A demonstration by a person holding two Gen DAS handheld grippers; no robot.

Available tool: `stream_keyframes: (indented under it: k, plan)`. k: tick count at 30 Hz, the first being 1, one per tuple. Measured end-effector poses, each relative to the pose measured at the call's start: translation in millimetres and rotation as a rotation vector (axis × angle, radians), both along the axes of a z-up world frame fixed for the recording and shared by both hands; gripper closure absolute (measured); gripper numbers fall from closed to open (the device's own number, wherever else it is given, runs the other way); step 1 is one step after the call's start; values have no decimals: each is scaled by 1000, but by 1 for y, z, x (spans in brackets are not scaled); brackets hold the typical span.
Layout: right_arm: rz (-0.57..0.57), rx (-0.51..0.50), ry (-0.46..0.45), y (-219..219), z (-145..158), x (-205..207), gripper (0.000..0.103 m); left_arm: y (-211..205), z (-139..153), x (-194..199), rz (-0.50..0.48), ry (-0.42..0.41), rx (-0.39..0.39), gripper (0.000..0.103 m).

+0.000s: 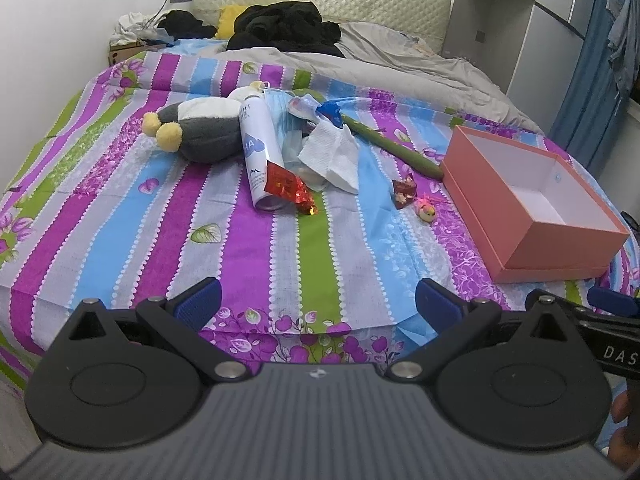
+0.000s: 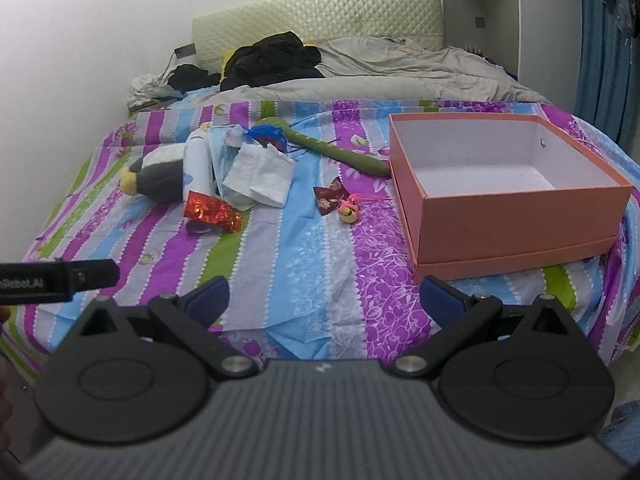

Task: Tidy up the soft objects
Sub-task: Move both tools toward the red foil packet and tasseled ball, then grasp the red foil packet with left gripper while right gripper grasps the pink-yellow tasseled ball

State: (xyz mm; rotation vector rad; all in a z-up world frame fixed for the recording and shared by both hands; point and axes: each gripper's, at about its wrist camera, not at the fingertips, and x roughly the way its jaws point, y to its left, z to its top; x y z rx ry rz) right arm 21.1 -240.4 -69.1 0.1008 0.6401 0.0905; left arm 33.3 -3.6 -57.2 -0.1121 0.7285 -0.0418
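Note:
A grey and white plush penguin (image 1: 200, 130) (image 2: 158, 178) lies on the striped bedsheet (image 1: 280, 248), left of a white spray can (image 1: 258, 148). A long green plush snake (image 1: 390, 144) (image 2: 340, 148) stretches toward the open pink box (image 1: 532, 204) (image 2: 504, 188), which is empty. A small yellow and pink toy (image 1: 426, 212) (image 2: 348, 210) and a dark red pouch (image 1: 404, 192) lie between the pile and the box. My left gripper (image 1: 318, 304) and my right gripper (image 2: 324, 302) both hover open over the bed's near edge, holding nothing.
White tissues (image 1: 334, 152), a red foil wrapper (image 1: 288, 186) and blue plastic (image 1: 330, 112) are mixed into the pile. A grey duvet (image 1: 400, 60) and black clothes (image 1: 288, 24) cover the far half of the bed. A blue curtain (image 1: 600, 60) hangs at right.

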Motion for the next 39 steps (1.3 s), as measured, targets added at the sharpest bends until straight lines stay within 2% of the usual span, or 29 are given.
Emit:
stream_keyframes:
  k: [21,39]
  plan:
    - [6,31,43,-4,-20,15,0,7,-21,20,12,61,0,0]
    - [-17,57,76,-15,-50,60,0,0,-56,88,6,123,2,0]
